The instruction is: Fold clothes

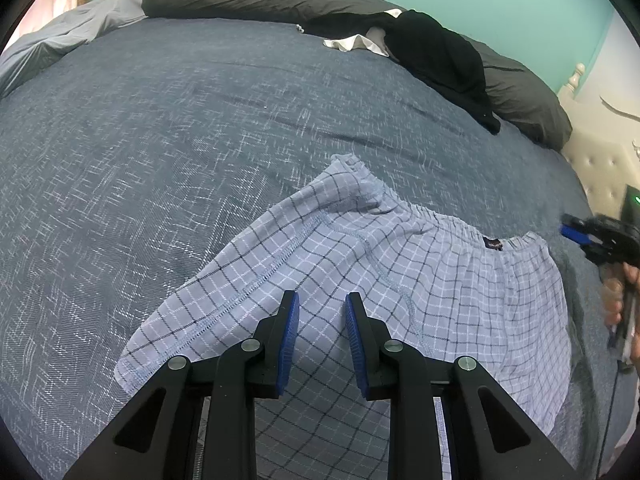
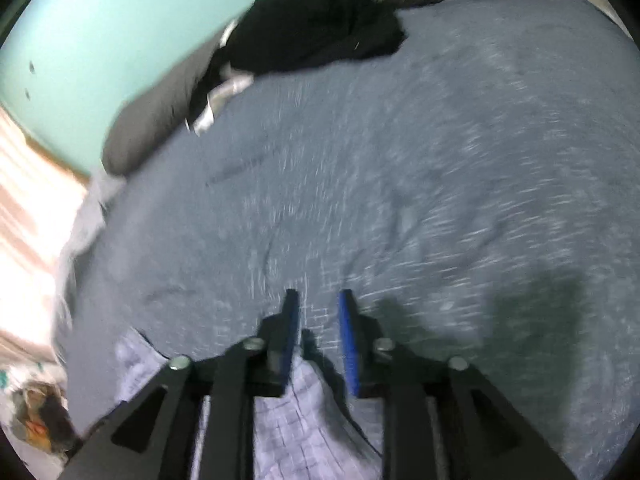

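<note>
Our checked shorts [image 1: 360, 272] lie flat on the bed [image 1: 160, 140], around 5 o'clock. Both the left gripper [image 1: 322, 312] and right gripper [image 2: 318, 312] have fingers spread, pinching nothing. A sloppy one-layer grab could bunch the fabric.

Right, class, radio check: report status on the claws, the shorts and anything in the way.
Left claw open over the shorts. Right claw open, nothing gripped. Shorts lie unfolded on bed. Black clothes far off, not in the way.
</note>
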The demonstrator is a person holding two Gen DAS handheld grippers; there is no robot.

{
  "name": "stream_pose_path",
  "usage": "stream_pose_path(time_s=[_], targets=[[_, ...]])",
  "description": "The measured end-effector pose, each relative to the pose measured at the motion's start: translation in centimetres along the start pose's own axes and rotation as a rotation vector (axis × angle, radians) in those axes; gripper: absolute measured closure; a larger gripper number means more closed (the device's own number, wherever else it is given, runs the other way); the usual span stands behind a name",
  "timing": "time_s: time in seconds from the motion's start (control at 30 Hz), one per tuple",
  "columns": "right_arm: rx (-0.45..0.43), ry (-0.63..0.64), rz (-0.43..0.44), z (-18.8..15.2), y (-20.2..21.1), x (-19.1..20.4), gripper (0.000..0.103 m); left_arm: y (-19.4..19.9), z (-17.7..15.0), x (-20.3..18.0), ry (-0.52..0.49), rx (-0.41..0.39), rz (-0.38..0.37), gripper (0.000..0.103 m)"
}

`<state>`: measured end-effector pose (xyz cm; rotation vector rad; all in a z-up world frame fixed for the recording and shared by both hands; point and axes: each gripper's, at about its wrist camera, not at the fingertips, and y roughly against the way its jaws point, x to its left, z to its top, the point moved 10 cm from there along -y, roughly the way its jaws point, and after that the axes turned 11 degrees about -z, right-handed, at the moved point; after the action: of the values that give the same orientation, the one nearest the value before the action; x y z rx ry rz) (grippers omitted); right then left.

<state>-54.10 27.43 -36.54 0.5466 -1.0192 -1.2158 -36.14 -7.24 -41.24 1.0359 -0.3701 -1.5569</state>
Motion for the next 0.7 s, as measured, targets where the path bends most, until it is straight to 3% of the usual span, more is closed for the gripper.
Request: stream_pose_path(time_s=[0.13, 0.4, 0.7], targets=[[0.005, -0.009, 0.006, -1.8, 2.1, -2.0, 0.079, 0.1, -0.1, -0.2, -0.003, -0.001, -0.002, 0.077], [0.082, 0.029, -0.049, -8.5, 3.1, -3.8, 0.079, 0.0, -0.2, -0.3, -0.005, 0.003, -0.005, 0.077], [0.069, 0.126, -0.135, -12.6, 3.8, -4.5, 0.079, 0.0, -0.3, -0.3, -0.006, 0.007, -0.005, 0.077]])
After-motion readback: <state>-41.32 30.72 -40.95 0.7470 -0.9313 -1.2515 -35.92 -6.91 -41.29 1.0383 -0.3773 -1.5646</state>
